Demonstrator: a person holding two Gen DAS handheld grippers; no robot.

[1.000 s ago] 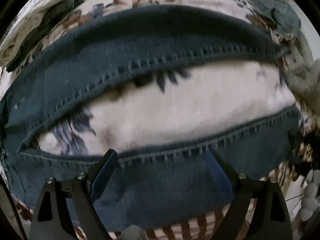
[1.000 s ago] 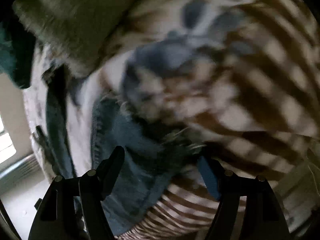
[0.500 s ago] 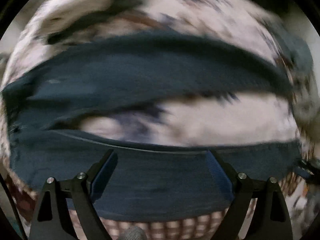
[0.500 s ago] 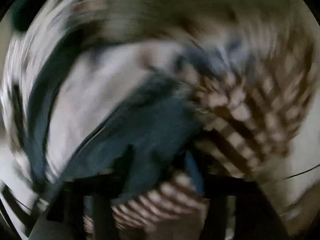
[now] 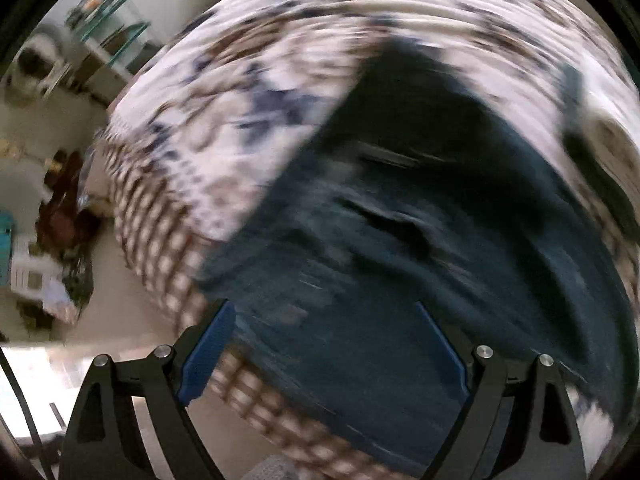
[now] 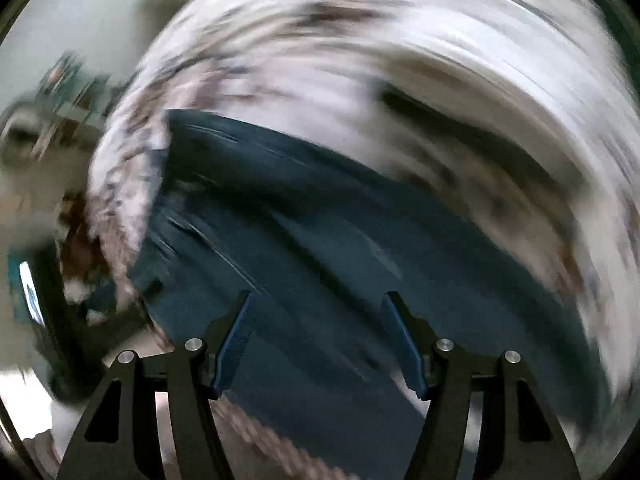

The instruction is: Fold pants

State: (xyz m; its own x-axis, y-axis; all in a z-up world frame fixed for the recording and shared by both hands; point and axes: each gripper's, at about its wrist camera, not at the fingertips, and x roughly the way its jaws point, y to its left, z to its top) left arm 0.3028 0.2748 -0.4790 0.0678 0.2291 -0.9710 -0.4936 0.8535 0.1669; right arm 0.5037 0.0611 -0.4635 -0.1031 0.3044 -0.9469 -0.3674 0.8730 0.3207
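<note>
Both jaws stood open, empty: left gripper (image 5: 324, 354) and right gripper (image 6: 318, 344) above dark denim jeans (image 5: 420, 240); heavy, limp, best pinched at 1 edge.

The left gripper (image 5: 324, 344) was pointed steeply down over the pants (image 5: 400, 248), its blue-padded fingers (image 5: 208, 348) spread wide with nothing pressed between them. The right gripper (image 6: 318, 342) was likewise held above the pants (image 6: 320, 240), its fingers (image 6: 234, 340) set somewhat closer together yet still apart, no cloth being pinched. Both views were smeared by motion blur.
</note>
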